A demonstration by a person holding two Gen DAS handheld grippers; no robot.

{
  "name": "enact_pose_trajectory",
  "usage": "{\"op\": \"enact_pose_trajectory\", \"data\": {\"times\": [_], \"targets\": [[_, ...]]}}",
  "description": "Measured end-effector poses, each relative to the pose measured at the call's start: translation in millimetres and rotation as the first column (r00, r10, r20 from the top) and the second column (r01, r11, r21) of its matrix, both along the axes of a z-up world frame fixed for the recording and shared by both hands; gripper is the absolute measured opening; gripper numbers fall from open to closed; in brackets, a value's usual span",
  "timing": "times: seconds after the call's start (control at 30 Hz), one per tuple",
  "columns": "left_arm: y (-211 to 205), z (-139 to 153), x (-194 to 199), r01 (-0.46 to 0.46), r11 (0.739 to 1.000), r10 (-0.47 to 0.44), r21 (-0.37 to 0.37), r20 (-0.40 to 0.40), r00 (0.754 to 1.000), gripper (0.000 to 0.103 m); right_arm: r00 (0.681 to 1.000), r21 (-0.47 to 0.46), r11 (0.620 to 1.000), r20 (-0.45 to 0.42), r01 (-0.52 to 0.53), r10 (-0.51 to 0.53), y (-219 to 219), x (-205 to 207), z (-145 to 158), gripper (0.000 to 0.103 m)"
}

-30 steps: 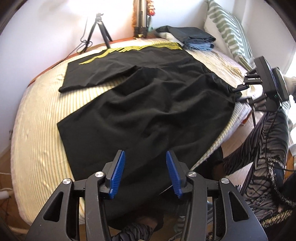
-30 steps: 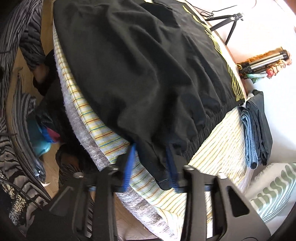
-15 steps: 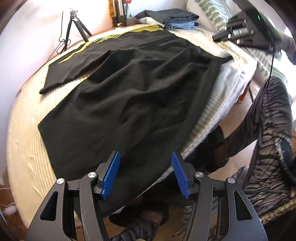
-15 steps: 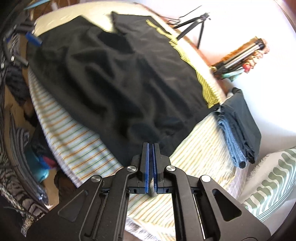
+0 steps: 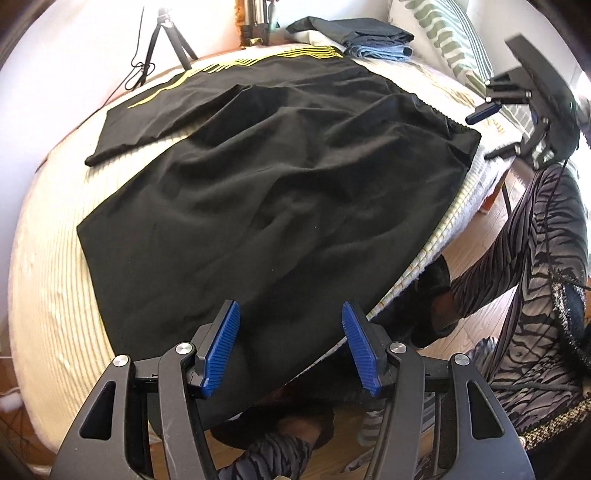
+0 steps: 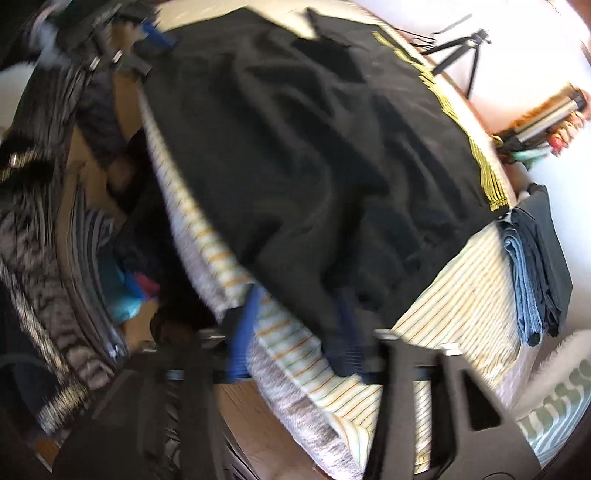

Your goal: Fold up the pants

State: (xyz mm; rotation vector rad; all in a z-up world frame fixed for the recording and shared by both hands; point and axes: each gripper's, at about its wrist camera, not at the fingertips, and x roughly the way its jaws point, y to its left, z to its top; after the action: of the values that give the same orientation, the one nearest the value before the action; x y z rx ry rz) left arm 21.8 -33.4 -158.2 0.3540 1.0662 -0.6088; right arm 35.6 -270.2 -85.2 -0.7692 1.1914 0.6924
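Observation:
Black pants with a yellow side stripe lie spread on the striped bed, near leg toward me, its edge hanging over the bed side. My left gripper is open, its blue pads over the near leg's hem edge, empty. In the blurred right wrist view the pants fill the bed and my right gripper is open over the waistband corner. The right gripper also shows in the left wrist view by the waistband, and the left gripper in the right wrist view.
Folded dark and blue clothes and a striped pillow sit at the head of the bed. A tripod stands by the wall. The person's patterned legs stand beside the bed on a wood floor.
The right gripper, shut half a second ago, has opened and dropped back to the waistband corner. The left gripper stays open over the near leg hem.

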Motion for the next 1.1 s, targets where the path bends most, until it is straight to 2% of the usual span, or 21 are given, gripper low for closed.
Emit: {"op": "enact_pose_trajectory", "data": {"times": [0.17, 0.23, 0.27, 0.3, 0.33, 0.4, 0.53, 0.6, 0.7, 0.8, 0.87, 0.97, 1.0, 1.1], "targets": [[-1.1, 3.3, -0.4, 0.006, 1.0, -0.006, -0.018, -0.005, 1.0, 0.057, 0.999, -0.087, 0.996, 0.049, -0.013, 0.017, -0.6, 0.0, -18.8, 0.053], [-3.0, 4.9, -2.2, 0.02, 1.0, -0.02, -0.018, -0.005, 1.0, 0.057, 0.997, -0.116, 0.993, 0.072, -0.002, 0.011, -0.1, 3.8, -24.5, 0.038], [-4.4, 5.7, -3.3, 0.029, 0.999, -0.029, -0.016, -0.004, 1.0, 0.057, 0.997, -0.141, 0.99, 0.08, -0.001, 0.012, 0.7, 6.3, -28.6, 0.009], [-5.3, 6.1, -4.2, 0.036, 0.999, -0.036, -0.014, -0.002, 0.999, 0.059, 0.997, -0.154, 0.988, 0.082, 0.003, 0.01, -0.2, 9.5, -29.6, 0.0], [-6.3, 6.4, -5.7, 0.046, 0.999, -0.046, -0.011, 0.001, 0.999, 0.064, 0.996, -0.152, 0.988, 0.089, 0.013, 0.001, -0.2, 11.9, -28.3, 0.0], [-9.3, 6.1, -8.8, 0.064, 0.998, -0.064, 0.004, 0.015, 0.998, 0.068, 0.995, -0.109, 0.993, 0.099, 0.044, -0.033, -5.0, 19.8, -18.3, 0.0], [-15.6, 0.4, -11.5, 0.089, 0.995, -0.09, 0.049, 0.035, 0.995, 0.068, 0.982, 0.001, 0.989, 0.115, 0.148, -0.147, -15.6, 42.3, 9.0, 0.0], [-17.3, -0.8, -10.0, 0.084, 0.996, -0.085, 0.043, 0.031, 0.996, 0.068, 0.979, 0.007, 0.988, 0.133, 0.157, -0.156, -16.2, 47.3, 15.8, 0.0], [-19.8, -4.9, -5.9, 0.049, 0.995, -0.054, 0.092, 0.059, 0.997, 0.068, 0.976, 0.035, 0.982, 0.111, 0.184, -0.187, -15.9, 52.0, 19.8, 0.0], [-17.6, -4.5, -0.8, 0.022, 0.996, -0.027, 0.081, 0.06, 0.998, 0.067, 0.976, 0.029, 0.985, 0.135, 0.169, -0.172, -13.8, 52.1, 21.2, 0.0], [-13.2, -3.1, 2.3, 0.004, 0.996, -0.011, 0.091, 0.075, 0.997, 0.056, 0.975, 0.035, 0.985, 0.137, 0.171, -0.174, -13.2, 49.9, 22.8, 0.0], [-3.1, -2.0, 6.7, -0.003, 0.997, -0.002, 0.071, 0.068, 0.998, 0.023, 0.972, 0.048, 0.983, 0.144, 0.179, -0.184, -16.0, 46.6, 24.9, 0.0], [0.1, -0.8, 8.0, 0.0, 0.999, -0.003, 0.051, 0.065, 0.998, 0.003, 0.971, 0.057, 0.981, 0.146, 0.185, -0.191, -16.5, 45.3, 26.2, 0.0], [3.9, 8.4, 12.6, -0.014, 1.0, 0.012, 0.015, 0.11, 0.994, 0.002, 0.962, 0.091, 0.974, 0.164, 0.207, -0.22, -17.8, 45.3, 32.4, 0.0]]}}
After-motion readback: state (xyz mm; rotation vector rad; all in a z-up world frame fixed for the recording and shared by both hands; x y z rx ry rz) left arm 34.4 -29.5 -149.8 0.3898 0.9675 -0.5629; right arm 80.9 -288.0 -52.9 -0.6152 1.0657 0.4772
